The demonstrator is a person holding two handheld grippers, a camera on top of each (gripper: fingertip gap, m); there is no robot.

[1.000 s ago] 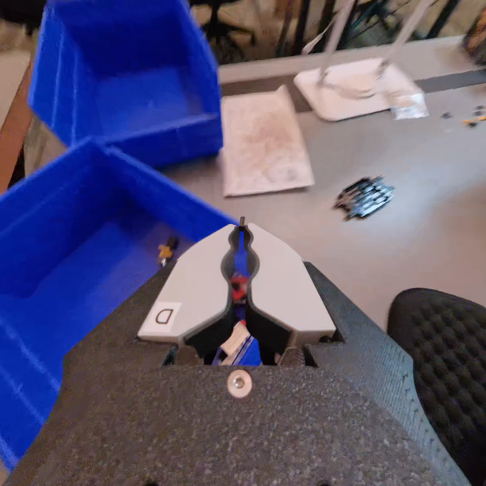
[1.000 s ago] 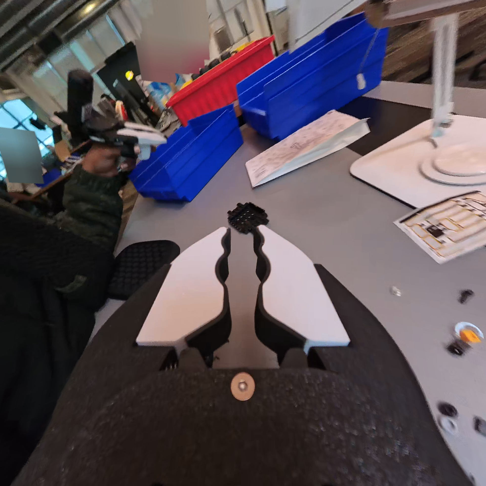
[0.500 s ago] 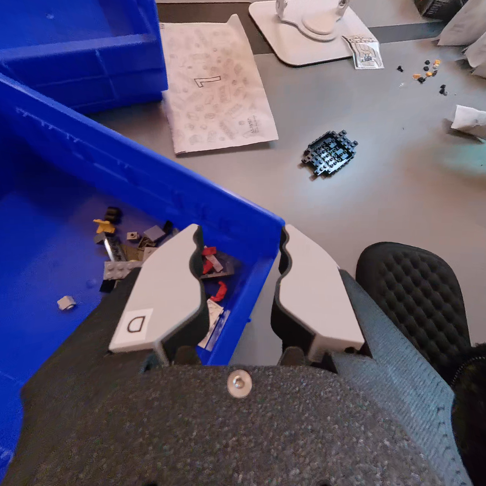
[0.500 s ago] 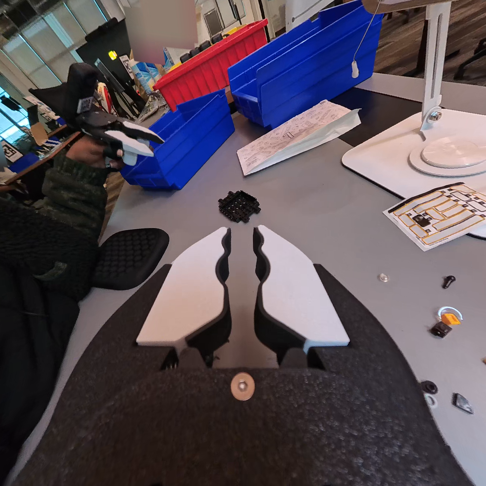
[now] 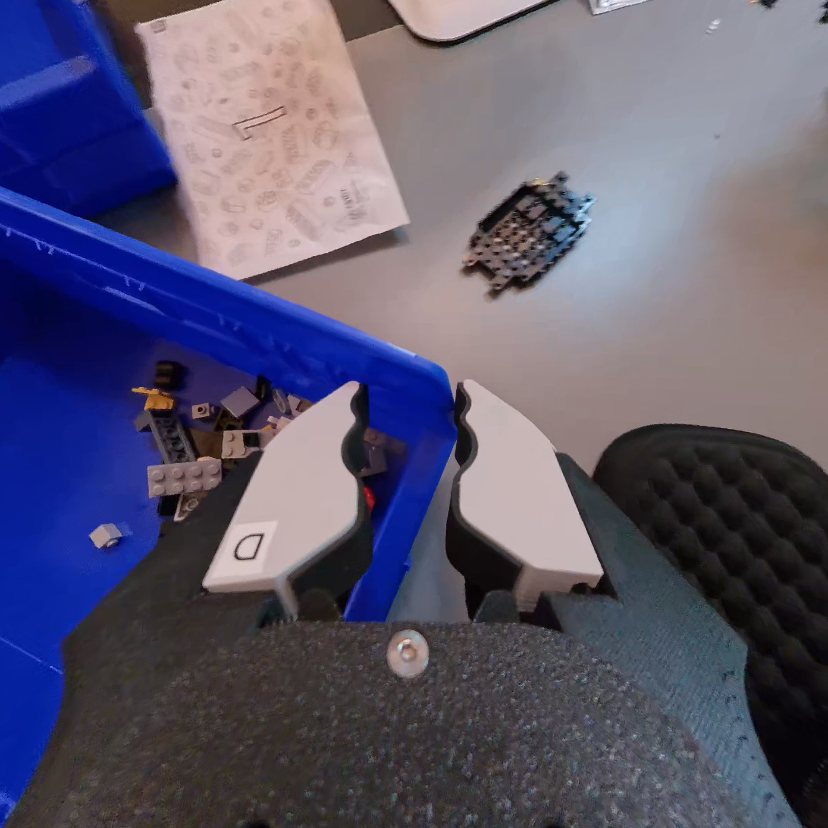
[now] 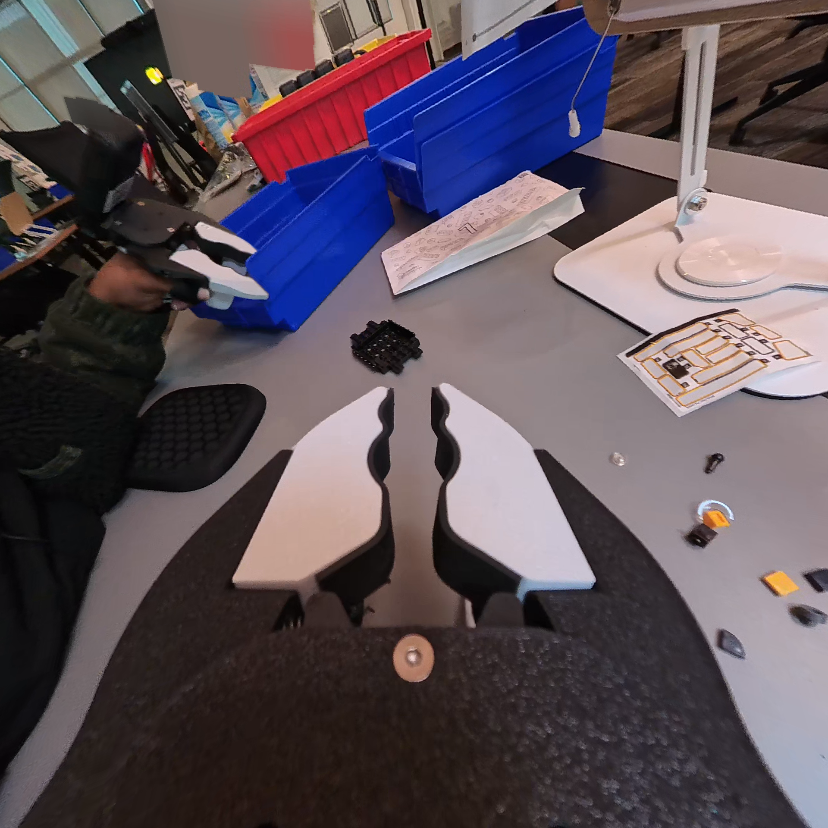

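Observation:
My left gripper is open and empty. It hovers over the near corner of a blue bin, with one finger above the inside and the other above the table. Loose bricks in grey, black, yellow and red lie in the bin. A black brick assembly lies on the grey table beyond; the right wrist view shows it too. My right gripper is open with a narrow gap, empty, just short of that assembly. The left gripper also shows there, held by a hand beside the bin.
A printed paper bag, a second blue bin and a red bin lie farther back. A white lamp base, a sticker sheet and small loose parts are on the right. A black mesh armrest is at the table's left edge. My right fingertips sit around 35 cm from my left ones. The black mesh armrest is about 15 cm from my left fingertips and 30 cm from my right. It turns up in the left wrist view as well.
A second ago my left gripper was shut with a small dark piece at its tips above the bin. It then opened and came down to the bin's corner. My right gripper drew back from the black assembly.

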